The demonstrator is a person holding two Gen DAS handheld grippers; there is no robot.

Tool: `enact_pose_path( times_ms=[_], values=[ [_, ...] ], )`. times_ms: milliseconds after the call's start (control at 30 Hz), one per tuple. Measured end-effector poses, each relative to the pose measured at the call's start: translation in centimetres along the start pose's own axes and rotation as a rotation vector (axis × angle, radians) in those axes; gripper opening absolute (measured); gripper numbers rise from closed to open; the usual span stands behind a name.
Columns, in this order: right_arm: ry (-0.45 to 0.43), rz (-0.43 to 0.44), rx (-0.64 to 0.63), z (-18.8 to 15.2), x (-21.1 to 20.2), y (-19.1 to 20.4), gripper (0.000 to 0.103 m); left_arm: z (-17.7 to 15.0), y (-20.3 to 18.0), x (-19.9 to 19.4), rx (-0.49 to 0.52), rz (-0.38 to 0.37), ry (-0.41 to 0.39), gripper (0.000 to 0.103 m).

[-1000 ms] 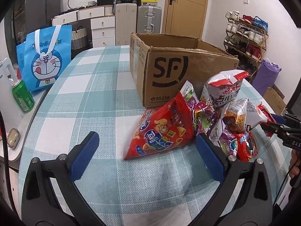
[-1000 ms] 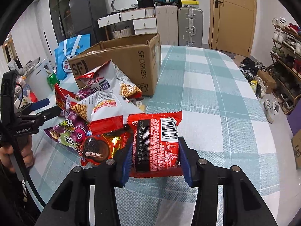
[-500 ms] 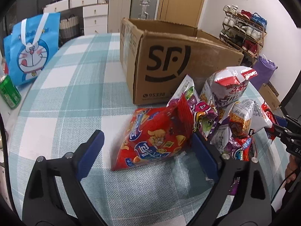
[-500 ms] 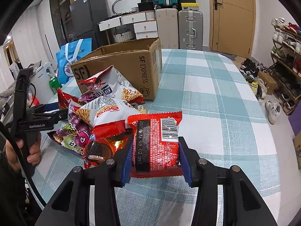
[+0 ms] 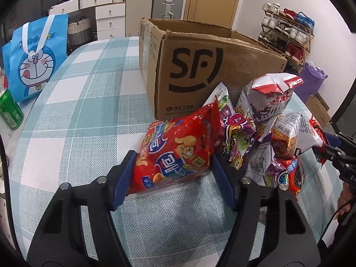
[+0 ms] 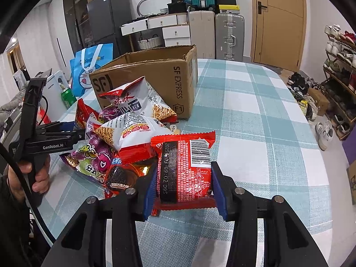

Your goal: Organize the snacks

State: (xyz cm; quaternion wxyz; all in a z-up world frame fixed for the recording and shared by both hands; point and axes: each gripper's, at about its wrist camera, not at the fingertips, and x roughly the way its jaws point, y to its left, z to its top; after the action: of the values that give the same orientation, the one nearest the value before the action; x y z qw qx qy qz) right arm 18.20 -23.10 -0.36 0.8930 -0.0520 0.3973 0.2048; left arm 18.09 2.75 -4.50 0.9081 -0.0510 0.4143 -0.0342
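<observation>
A puffy red snack bag (image 5: pixel 178 146) lies at the left of the snack pile, in front of the open cardboard box (image 5: pixel 200 66). My left gripper (image 5: pixel 172 162) straddles it; its jaws are closing and both blue pads press on the bag's sides. My right gripper (image 6: pixel 183 178) is shut on a red packet with a barcode (image 6: pixel 184 155), at the pile's right edge. Between them lie a white noodle bag (image 5: pixel 269 98), a purple bag (image 5: pixel 233 133) and others. In the right wrist view the left gripper (image 6: pixel 75 131) shows at the left, in a hand.
The checked tablecloth (image 5: pixel 77 111) runs left of and behind the box (image 6: pixel 155 77). A blue cartoon bag (image 5: pixel 35 53) and a green can (image 5: pixel 10 109) stand off the table's left edge. A shoe rack (image 5: pixel 287 29) is at the far right.
The left gripper came forward and down over the red snack bag, and its jaws narrowed from wide open until the pads met the bag's sides. The right gripper and its packet kept still.
</observation>
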Motion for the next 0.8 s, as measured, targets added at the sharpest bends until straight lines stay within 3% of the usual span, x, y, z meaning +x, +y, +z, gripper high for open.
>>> enact_pose_path(
  times_ms=[200, 800],
  values=[
    [-0.007, 0.001, -0.001, 0.1, -0.1, 0.0, 0.045, -0.8, 0.0, -1.3, 0.007, 0.014, -0.016, 0.051],
    [-0.064, 0.021, 0.0, 0.3, -0.9, 0.6, 0.045, -3.4, 0.5, -5.1, 0.004, -0.009, -0.072, 0.049]
  ],
)
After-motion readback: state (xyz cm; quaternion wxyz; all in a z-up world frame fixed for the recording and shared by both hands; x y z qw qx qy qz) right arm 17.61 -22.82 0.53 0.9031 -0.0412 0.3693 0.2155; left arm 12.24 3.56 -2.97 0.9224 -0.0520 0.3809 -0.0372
